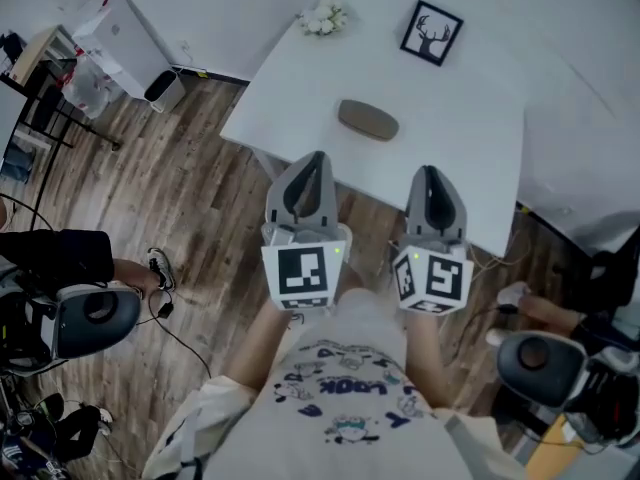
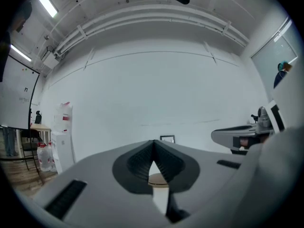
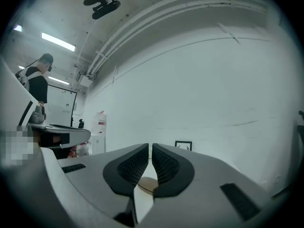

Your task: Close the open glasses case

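Note:
A brown oval glasses case (image 1: 368, 120) lies flat on the white table (image 1: 470, 158), and from above it looks like a low, closed shape. My left gripper (image 1: 314, 157) is shut and empty, its tips over the table's near edge just short of the case. My right gripper (image 1: 428, 171) is shut and empty too, a little to the case's right and nearer me. In the left gripper view the case (image 2: 158, 178) shows as a tan patch below the shut jaws of the left gripper (image 2: 153, 142). The right gripper view shows the case (image 3: 148, 184) below the shut jaws of the right gripper (image 3: 150, 147).
A framed deer picture (image 1: 432, 33) and a small white flower bunch (image 1: 324, 15) stand at the table's far side. White cloth-covered furniture (image 1: 590, 168) is to the right. Wooden floor (image 1: 190, 178) with cables, chairs and a shelf lies to the left.

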The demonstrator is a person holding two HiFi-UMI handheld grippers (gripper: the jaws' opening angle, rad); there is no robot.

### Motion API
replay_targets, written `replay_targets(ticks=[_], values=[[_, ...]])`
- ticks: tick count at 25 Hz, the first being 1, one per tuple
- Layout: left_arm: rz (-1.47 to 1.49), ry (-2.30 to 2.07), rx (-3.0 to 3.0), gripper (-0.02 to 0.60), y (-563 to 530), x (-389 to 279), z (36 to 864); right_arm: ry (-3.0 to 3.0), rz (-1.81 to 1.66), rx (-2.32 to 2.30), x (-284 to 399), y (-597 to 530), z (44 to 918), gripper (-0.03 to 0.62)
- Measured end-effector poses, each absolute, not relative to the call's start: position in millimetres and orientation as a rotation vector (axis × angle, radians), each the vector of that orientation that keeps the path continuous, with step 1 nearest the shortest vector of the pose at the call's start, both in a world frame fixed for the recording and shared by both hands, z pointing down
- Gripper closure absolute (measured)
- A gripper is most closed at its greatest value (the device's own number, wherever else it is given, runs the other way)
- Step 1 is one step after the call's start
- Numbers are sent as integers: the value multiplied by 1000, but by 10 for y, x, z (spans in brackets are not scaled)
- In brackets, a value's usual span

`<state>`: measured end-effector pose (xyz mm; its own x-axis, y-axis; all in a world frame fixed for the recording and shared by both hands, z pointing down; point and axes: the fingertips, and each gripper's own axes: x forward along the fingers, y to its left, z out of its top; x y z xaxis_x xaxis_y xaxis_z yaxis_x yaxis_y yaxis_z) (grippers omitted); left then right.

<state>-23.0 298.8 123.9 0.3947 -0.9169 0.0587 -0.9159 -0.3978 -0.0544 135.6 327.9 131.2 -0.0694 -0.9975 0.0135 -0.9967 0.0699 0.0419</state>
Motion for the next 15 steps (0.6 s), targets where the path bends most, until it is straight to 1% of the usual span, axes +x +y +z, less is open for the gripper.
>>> replay_targets(ticks=[2,4,6,8,11,13,15], values=[[-163,1741,-2596,581,2656,-174,1317,-2285,-16,2081,1449,2916,1386,588],[-203,1764,-2589,581,2341,-129,1392,-2304,20,2033,1514,2576,1476,567],[-235,1782,-2593,581,2043,-84,1478,-2323,80,1961,1550,2266,1600,486],[-264,1796,-2608,581,1767,-31,1576,-2333,128,1864,1570,1992,1738,439],[-337,1793,-2641,581,1433,20,1776,-2346,163,1686,1549,1660,1945,399],[-435,1780,-2666,581,1240,29,1979,-2343,203,1570,1509,1477,2113,374],[-537,1758,-2696,581,1066,36,2202,-2326,238,1476,1477,1312,2306,364]])
